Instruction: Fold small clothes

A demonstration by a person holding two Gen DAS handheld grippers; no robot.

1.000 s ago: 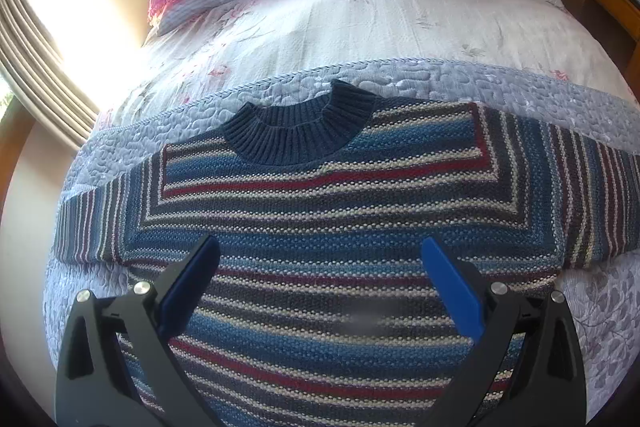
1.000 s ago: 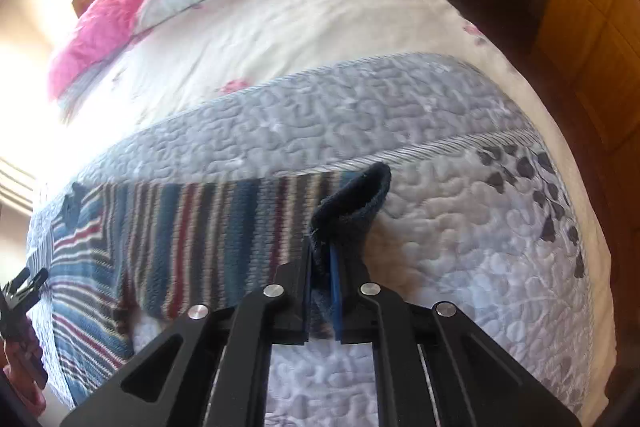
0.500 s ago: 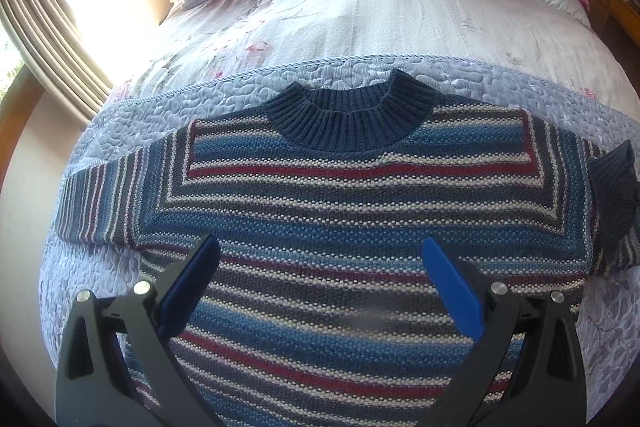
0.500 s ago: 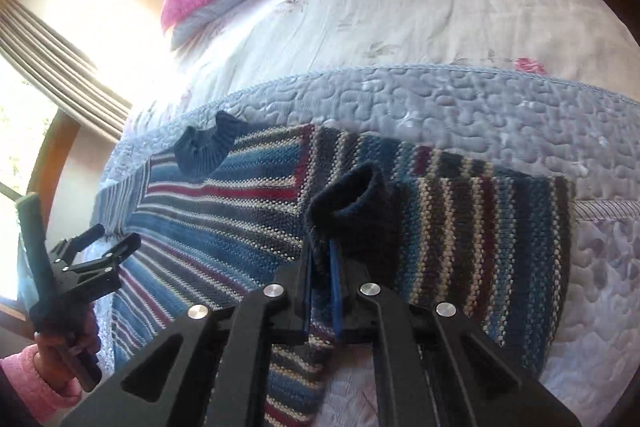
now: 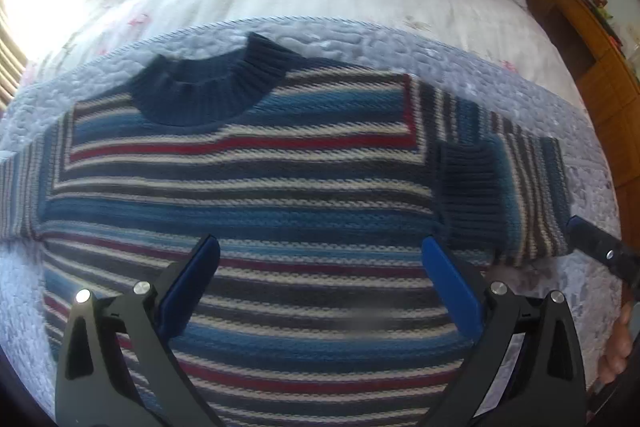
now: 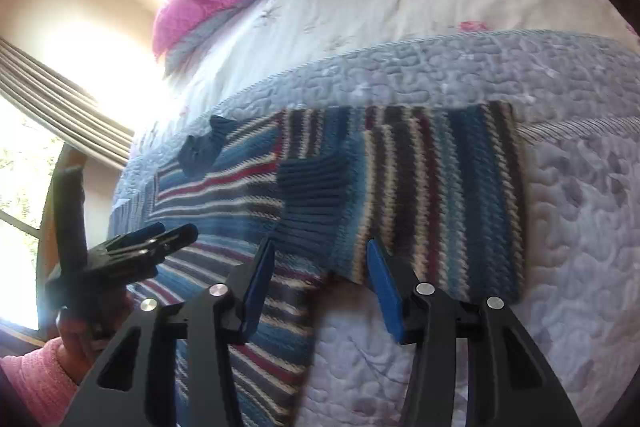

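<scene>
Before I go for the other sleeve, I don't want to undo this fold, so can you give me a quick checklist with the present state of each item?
1. Right gripper let go of the cuff: ok, jaws apart, nothing between them.
2. Right sleeve folded across the sweater: ok, the cuff rests on the chest.
3. Left gripper free to grasp: ok, open above the sweater's front.
4. Left sleeve laid out and reachable: cannot tell, only its start shows at the frame's edge.
5. Body lying flat on the quilt: ok, no bunching visible.
6. Hem straight: cannot tell, it is hidden behind the grippers.
</scene>
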